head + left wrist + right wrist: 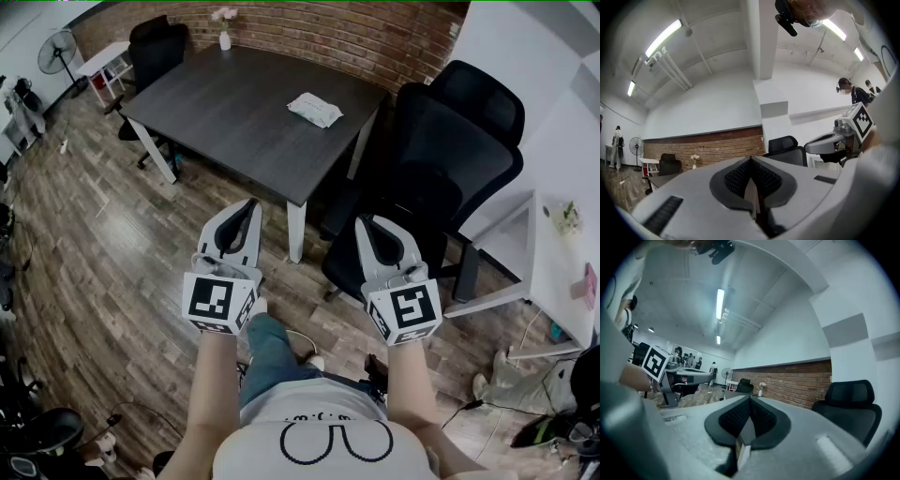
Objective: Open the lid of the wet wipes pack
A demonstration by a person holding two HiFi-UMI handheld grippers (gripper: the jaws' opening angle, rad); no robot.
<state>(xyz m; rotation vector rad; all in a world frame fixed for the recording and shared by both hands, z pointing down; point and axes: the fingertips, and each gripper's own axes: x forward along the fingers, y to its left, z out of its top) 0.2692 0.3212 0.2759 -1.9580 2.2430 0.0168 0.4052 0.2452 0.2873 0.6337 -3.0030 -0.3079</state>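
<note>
Hovering left of centre, low in frame: left gripper, jaws pressed together, empty. Wet wipes pack lies upper centre on the dark table, well apart, lid down. Right gripper likewise closed, empty, over the black chair.

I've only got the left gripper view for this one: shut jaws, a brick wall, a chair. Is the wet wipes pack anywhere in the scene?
Observer: Yes. The head view shows the wet wipes pack lying on the dark table, toward its right side. It is too small to read the lid.
Reviewer: Is either gripper near it?
Observer: No. The left gripper and the right gripper are both held short of the table, well apart from the pack.
Reviewer: Does the right one hold anything?
Observer: No. The right gripper view shows its jaws together with nothing between them.
</note>
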